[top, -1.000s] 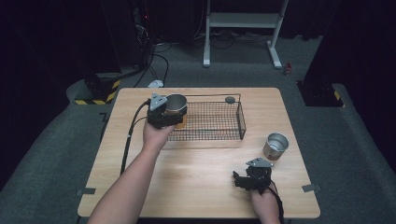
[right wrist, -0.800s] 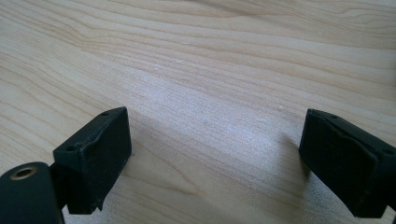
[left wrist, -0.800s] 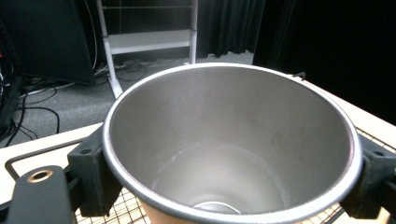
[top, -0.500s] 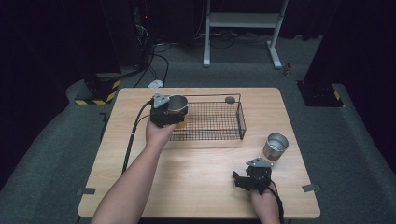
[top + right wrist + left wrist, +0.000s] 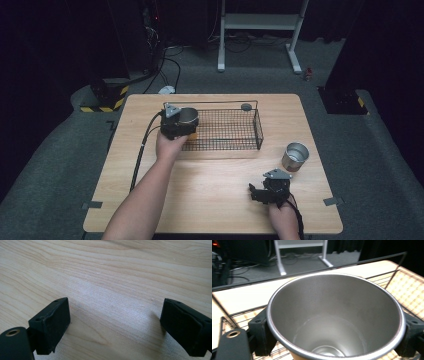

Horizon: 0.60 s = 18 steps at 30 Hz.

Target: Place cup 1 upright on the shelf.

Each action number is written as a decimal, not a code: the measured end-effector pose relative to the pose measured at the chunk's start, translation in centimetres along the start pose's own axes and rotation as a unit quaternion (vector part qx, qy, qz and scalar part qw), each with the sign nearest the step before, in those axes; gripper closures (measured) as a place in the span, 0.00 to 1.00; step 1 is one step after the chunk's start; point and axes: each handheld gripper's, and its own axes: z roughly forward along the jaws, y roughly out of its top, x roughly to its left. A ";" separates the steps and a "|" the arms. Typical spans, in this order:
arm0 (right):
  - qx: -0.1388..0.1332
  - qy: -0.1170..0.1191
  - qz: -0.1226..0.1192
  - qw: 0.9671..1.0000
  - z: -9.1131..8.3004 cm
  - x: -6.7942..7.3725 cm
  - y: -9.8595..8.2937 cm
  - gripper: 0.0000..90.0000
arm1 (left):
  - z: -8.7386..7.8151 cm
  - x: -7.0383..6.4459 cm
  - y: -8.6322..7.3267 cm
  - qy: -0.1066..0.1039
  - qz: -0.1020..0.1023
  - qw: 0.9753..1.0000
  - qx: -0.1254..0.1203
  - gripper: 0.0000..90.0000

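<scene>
Two steel cups are in play: we hold one cup [image 5: 335,317] in the left gripper [image 5: 178,122], its fingers [image 5: 260,333] closed on the rim from both sides, over the near left corner of the wire basket [image 5: 257,131]. To place it well, we should lower it straight, keep it upright, clear the basket's wire edge, and release only once its base sits on the mesh. The second cup [image 5: 294,156] stands on the desk [image 5: 210,200] right of the basket, just beyond the right gripper [image 5: 271,189], whose fingers [image 5: 51,322] are wide apart and empty above bare wood. Around the desk we see grey carpet, trailing cables and a white stand.
</scene>
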 end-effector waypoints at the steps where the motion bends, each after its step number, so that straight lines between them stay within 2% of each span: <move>1: 0.000 0.000 0.000 1.000 0.0 0.0 0.0 0.10 | 0.1 0.0 -0.1 0.003 0.001 1.000 0.003 0.15; 7: 0.000 0.001 -0.001 1.000 0.0 0.0 0.0 0.10 | 0.7 0.3 -0.4 0.006 -0.014 1.000 0.013 0.15; 15: 0.001 0.002 0.001 1.000 0.0 0.0 0.0 0.10 | 1.4 0.8 -0.8 0.024 -0.011 0.999 0.025 0.15; 18: 0.001 0.003 0.001 1.000 0.0 0.1 0.0 0.10 | 1.8 0.6 -1.1 0.026 -0.001 0.999 0.033 0.15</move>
